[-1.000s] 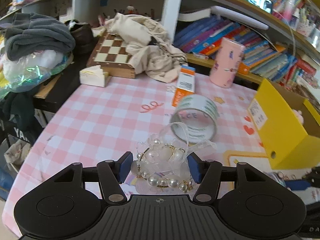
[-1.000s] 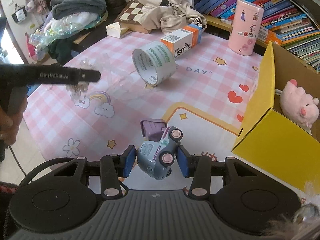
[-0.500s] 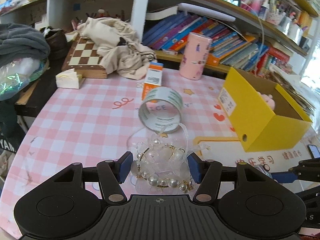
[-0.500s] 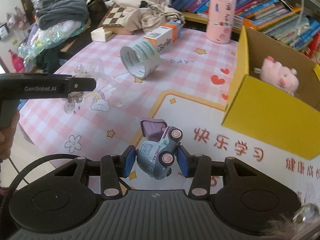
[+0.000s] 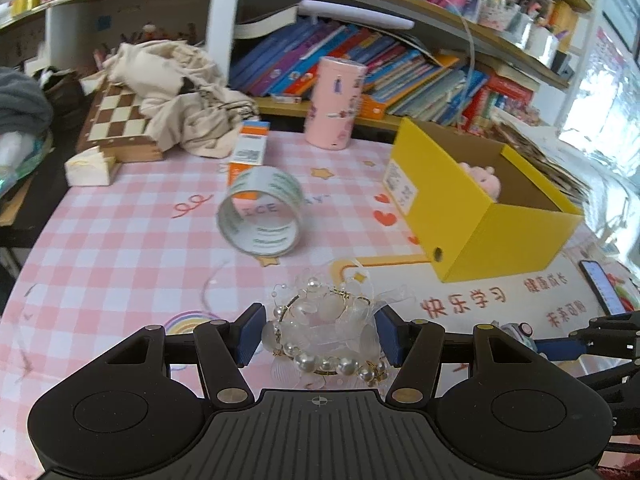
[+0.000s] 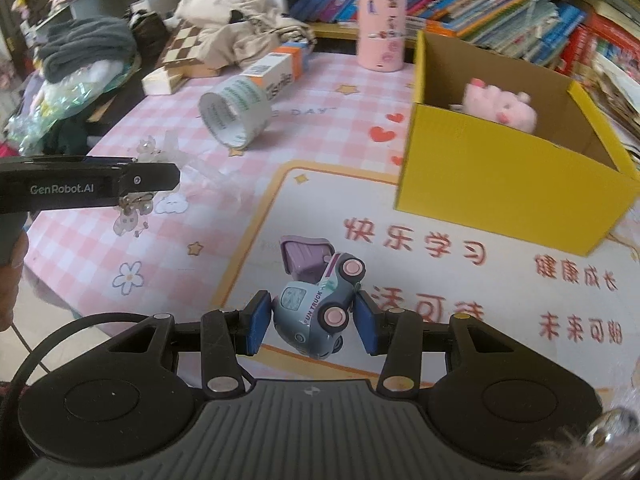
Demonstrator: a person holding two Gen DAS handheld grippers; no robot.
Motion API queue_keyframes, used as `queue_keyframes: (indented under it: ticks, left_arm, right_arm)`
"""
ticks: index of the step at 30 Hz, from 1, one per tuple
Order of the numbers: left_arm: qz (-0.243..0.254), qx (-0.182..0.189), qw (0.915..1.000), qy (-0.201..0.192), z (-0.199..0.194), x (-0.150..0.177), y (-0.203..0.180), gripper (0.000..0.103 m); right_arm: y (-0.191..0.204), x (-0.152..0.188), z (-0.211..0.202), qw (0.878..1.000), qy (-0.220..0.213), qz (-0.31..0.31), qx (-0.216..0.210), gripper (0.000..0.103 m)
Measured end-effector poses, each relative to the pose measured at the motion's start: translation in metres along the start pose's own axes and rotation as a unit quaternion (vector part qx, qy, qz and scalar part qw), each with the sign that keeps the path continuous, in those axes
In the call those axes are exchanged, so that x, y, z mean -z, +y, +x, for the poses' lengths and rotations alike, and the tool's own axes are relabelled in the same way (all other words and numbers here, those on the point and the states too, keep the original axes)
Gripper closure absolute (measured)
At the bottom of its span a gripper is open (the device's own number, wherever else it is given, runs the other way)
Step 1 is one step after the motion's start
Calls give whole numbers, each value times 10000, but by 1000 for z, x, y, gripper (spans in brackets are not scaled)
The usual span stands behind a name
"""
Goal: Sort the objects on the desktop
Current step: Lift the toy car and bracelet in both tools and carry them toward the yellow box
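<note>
Gripping a clear, pearl-beaded hair ornament [image 5: 324,330] between its blue-padded fingers, the left gripper [image 5: 318,334] was closed on it, holding it above the pink-checked tablecloth [image 5: 120,248]. At the far left a brown-and-cream wooden chessboard [image 5: 118,128] lay under a crumpled beige cloth [image 5: 180,80], with a small white box [image 5: 90,166] just beside it. Nearer the middle, a wide roll of clear packing tape [image 5: 260,216] rested on its side, touching an orange-and-white carton [image 5: 248,152] behind it. A tall pink cylindrical container [image 5: 335,102] stood upright farther back, in front of a shelf of colourful books [image 5: 420,76].

To the right sat an open yellow cardboard box [image 6: 500,184] with a pink plush pig [image 6: 500,106] lying inside it. In front of that box, the right gripper [image 6: 314,320] was closed on a small grey-blue toy truck with pink wheels [image 6: 316,312], its blue pads pressed to either side; the truck was tilted, its purple rear part [image 6: 306,256] raised. It hung over the printed white mat [image 6: 440,272] with red Chinese characters. At the right edge of the left wrist view, a dark phone [image 5: 602,290] lay on the table.
</note>
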State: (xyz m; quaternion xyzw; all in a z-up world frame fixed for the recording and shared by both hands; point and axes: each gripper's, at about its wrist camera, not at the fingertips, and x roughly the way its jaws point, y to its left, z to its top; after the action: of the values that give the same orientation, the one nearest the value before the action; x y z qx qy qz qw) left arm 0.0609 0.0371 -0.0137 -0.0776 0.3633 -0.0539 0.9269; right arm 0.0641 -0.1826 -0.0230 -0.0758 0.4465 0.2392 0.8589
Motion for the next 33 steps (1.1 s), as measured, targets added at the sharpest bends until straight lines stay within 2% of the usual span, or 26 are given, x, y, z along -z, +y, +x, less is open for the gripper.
queue_keyframes:
  ticks: [16,33]
  left_arm:
    - [443,508,9976,140,19,-6,-50,45]
    - [1003,1035,9891,313,38,-9,-116,45]
  right_arm:
    - [-48,25,-22,9968,-70,655,449,60]
    - [-98,45,-41,9909,-125,1144,699,60]
